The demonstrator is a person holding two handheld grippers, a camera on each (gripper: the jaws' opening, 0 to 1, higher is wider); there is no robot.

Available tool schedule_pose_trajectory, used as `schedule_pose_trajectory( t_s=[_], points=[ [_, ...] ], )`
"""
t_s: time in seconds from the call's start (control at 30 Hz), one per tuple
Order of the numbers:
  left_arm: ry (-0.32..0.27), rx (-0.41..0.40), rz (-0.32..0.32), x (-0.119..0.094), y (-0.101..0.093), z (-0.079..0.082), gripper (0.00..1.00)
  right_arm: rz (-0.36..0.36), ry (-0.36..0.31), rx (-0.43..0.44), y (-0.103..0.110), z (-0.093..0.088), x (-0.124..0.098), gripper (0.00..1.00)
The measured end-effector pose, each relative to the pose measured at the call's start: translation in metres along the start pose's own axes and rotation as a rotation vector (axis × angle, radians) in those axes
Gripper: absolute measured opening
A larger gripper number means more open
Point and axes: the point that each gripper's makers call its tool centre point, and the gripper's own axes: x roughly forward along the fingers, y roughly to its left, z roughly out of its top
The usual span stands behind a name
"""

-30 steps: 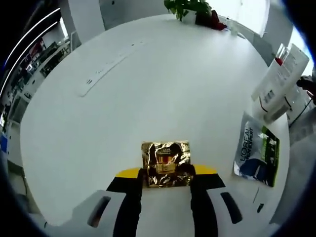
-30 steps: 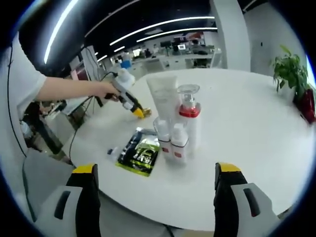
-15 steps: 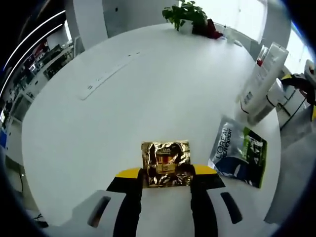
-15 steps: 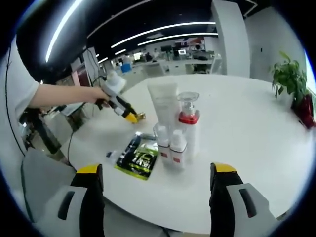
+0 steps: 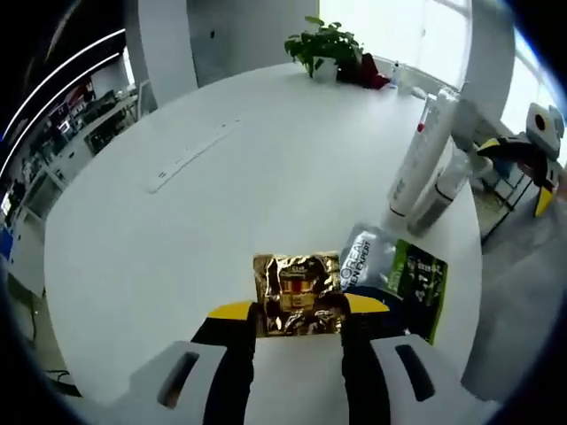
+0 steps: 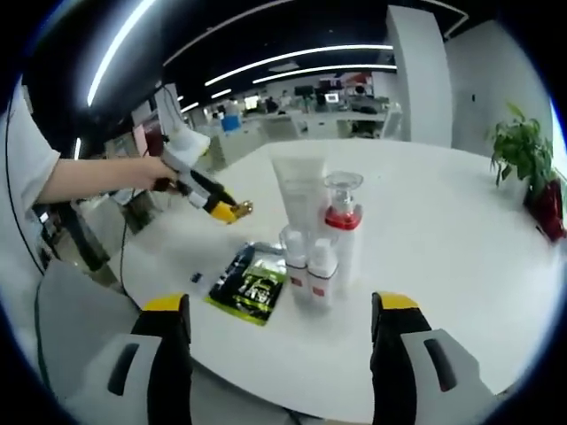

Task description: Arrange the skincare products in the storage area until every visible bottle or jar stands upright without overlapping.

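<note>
Now, line by line:
Left gripper (image 5: 299,312): jaws clamped on a gold sachet (image 5: 298,293), lifted above the table (image 5: 177,221).
Change: the sachet has travelled toward the green packet (image 5: 400,282) and now nearly overlaps it.
Right gripper (image 6: 276,328): jaws wide apart, holding nothing, hanging at the table edge.
Bottles (image 6: 316,232): clustered upright, tube (image 6: 299,195) included.
Meaning: the flat pouches seem the remaining work.
</note>
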Motion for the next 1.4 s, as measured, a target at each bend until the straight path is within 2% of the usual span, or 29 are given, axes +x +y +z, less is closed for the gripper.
schedule_pose_trajectory(
  t_s=[0.1,0.23,0.3,0.5,0.57,0.73,0.87,1.0,1.07,1.23,1.4],
  points=[
    [-0.037,0.009,0.005,-0.017,-0.012,0.006,0.41,0.004,-0.008,-0.01,0.002,0.003,0.0,0.81],
    [-0.086,0.014,0.001,-0.037,-0.04,0.012,0.41,0.005,-0.015,-0.008,0.003,0.006,-0.001,0.81],
    [-0.118,0.001,0.002,-0.043,-0.045,0.015,0.41,0.011,-0.025,-0.005,0.005,0.009,-0.002,0.8],
    [-0.172,-0.018,0.007,-0.068,-0.068,0.012,0.41,0.038,-0.046,-0.017,0.02,0.021,-0.002,0.77],
    [-0.181,-0.02,0.003,-0.078,-0.08,0.01,0.41,0.086,-0.087,0.03,0.033,0.029,0.001,0.74],
    [-0.174,0.004,-0.003,-0.089,-0.093,0.003,0.41,0.139,-0.093,0.042,0.055,0.033,0.011,0.68],
    [-0.197,0.005,-0.002,-0.099,-0.103,0.004,0.41,0.213,-0.124,0.077,0.078,0.043,0.015,0.63],
    [-0.229,-0.003,-0.005,-0.107,-0.115,0.006,0.41,0.302,-0.161,0.14,0.1,0.054,0.019,0.63],
    [-0.243,-0.005,-0.014,-0.109,-0.121,0.006,0.41,0.311,-0.163,0.154,0.103,0.057,0.022,0.62],
    [-0.289,-0.025,-0.033,-0.12,-0.145,0.014,0.41,0.401,-0.202,0.271,0.122,0.069,0.026,0.48],
    [-0.315,-0.024,-0.024,-0.128,-0.157,0.018,0.41,0.413,-0.186,0.301,0.131,0.068,0.032,0.39]
  ],
)
